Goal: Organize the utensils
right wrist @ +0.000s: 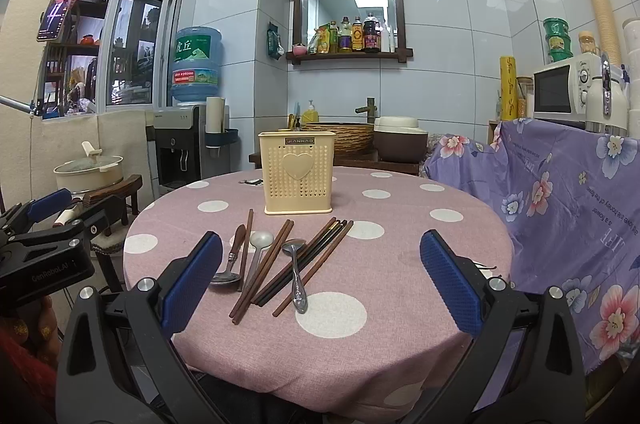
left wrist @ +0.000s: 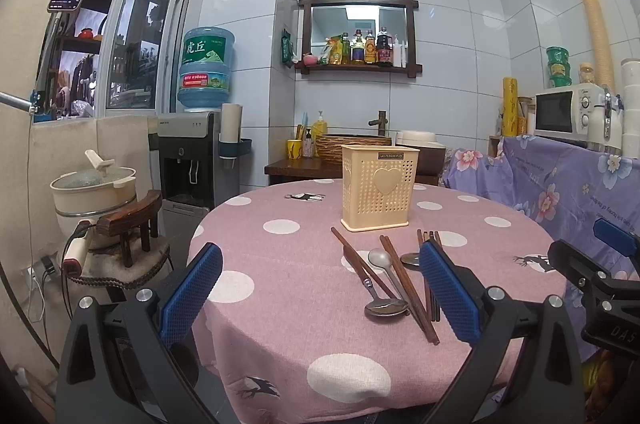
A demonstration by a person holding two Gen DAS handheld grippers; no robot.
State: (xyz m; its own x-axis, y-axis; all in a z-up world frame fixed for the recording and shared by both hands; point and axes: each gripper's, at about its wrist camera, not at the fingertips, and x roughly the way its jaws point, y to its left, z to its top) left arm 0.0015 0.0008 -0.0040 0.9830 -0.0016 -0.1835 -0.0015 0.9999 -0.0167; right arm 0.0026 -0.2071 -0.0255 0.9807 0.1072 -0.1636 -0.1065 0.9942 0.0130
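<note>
Risk: the chopsticks (right wrist: 280, 264) and spoons (right wrist: 296, 276) lie crossed and overlapping flat on the tabletop (right wrist: 400, 264), so a low pinch could catch two at once or scatter the pile. Both tools, left (left wrist: 320, 288) and right (right wrist: 320, 280), gape fully open and empty. Utensils lie just ahead of them, holder (right wrist: 296, 172) upright beyond.

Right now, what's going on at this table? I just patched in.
Nothing is held yet. The left gripper and right gripper both hover open over the near edge of the pink polka-dot table. The wooden chopsticks and three metal spoons lie loose in a pile in front of the cream perforated utensil holder, which stands upright and looks empty.
</note>
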